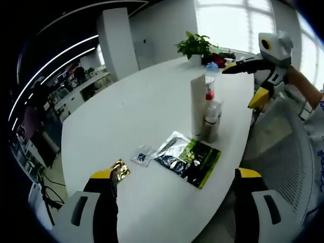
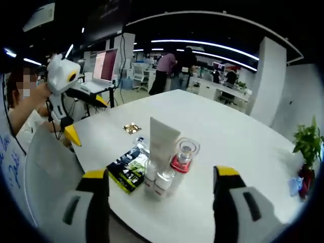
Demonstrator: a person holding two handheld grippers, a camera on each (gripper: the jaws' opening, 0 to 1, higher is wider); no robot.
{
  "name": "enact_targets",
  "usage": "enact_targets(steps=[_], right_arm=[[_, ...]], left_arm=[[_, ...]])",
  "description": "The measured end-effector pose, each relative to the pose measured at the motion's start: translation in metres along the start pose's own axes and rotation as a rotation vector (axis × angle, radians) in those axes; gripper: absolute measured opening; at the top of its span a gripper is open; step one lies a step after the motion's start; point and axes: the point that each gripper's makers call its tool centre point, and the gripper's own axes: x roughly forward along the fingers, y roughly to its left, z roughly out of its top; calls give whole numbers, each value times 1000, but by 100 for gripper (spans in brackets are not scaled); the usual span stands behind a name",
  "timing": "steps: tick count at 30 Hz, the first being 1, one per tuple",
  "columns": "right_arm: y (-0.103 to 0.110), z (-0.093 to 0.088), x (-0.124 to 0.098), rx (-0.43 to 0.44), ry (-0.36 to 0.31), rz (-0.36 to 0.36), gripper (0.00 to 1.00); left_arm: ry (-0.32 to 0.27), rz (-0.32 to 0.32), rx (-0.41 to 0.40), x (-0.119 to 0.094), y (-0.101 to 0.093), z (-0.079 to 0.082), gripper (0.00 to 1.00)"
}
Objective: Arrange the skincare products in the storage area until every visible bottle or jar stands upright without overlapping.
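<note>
The cluster of skincare products stood at the edge of the white table [image 2: 243, 147], and the white tube [image 2: 162, 139] serves here as the landmark. In the right gripper view the tube rose upright straight ahead of the right gripper [image 2: 161, 188], whose jaws were wide apart and held nothing. A clear bottle with a red collar [image 2: 181, 161] stood just beside the tube, touching it or nearly so, and two small white bottles [image 2: 158, 182] stood at the tube's foot, nearest the right gripper. A green-and-black sachet [image 2: 127, 171] lay flat beside the tube, with a small clear packet [image 1: 143, 154] and a gold packet [image 1: 120, 169] farther out.

In the left gripper view, the left gripper [image 1: 177, 188], jaws likewise apart and empty, sat well back from the tube, with the sachets between. The right gripper was judged the nearer, and the tube's long axis ran vertical, so a level approach would suit.
</note>
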Motion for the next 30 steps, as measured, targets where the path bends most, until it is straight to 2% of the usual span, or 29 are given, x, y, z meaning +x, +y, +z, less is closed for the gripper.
enact_targets(steps=[7, 17, 18, 24, 30], right_arm=[[-2, -5, 0, -7, 19, -7, 94], [-5, -3, -2, -13, -18, -16, 97], [-6, -3, -1, -8, -19, -13, 96], [-5, -4, -1, 3, -22, -8, 100], [-3, -6, -1, 12, -11, 8, 100]], left_arm=[[3, -3, 2, -4, -1, -3, 97], [-1, -7, -13, -6, -3, -5, 97], [-4, -25, -9, -6, -6, -4, 97], [9, -2, -8, -4, -4, -7, 97], [-2, -25, -28, -2, -8, -7, 97]])
